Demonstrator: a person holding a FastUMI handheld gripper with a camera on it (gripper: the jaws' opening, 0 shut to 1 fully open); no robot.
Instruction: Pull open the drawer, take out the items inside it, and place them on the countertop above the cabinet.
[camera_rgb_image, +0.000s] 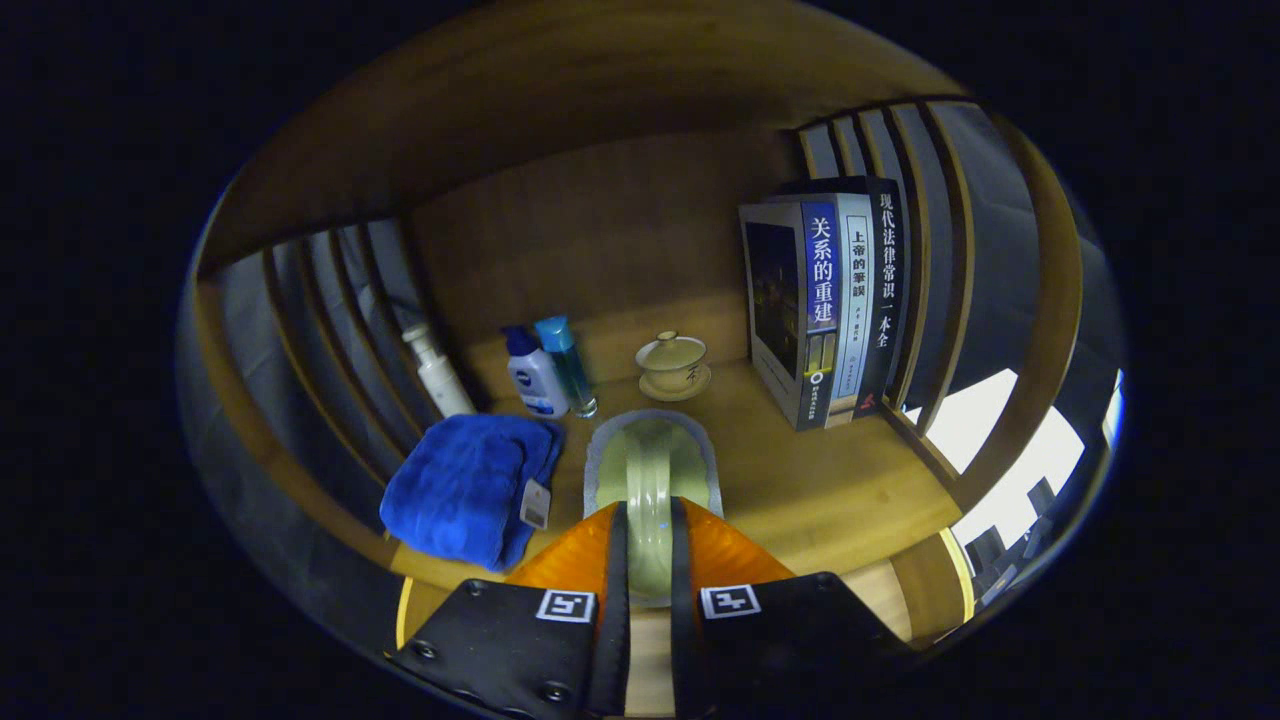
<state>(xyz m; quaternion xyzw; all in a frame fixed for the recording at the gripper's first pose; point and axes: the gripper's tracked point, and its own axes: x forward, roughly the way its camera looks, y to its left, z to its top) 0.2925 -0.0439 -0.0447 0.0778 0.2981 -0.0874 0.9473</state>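
Gripping a pale green ceramic dish (650, 480) edge-on, the gripper (650, 545) has both fingers pressed against the dish's rim, one per side, jaws drawn in tight on it. Dish sits upright between the fingers w/ its far part reaching just ahead of them, over a grey mat (598, 460) on the wooden countertop (820, 490). Whether the dish's lower edge touches the mat: can't tell.

Just off the fingers' left side lies a folded blue towel (462, 487) w/ a small tag (536, 503) at its near corner, close to the mat but apart from it. Beyond the towel stand 3 bottles in a row: a white pump bottle (436, 372) farthest left by the slatted side, then a white bottle w/ blue cap (533, 374), then a slim clear bottle w/ light blue cap (567, 364), the last two touching or nearly so.

Straight ahead, beyond the dish, a cream lidded tea cup (672, 362) rests on its saucer (675, 388). To the right of the jaws and further back, several books (825, 310) stand upright, spines facing the gripper, beside the right slatted side (935, 250). Wooden back panel (600, 240) closes the shelf behind everything.
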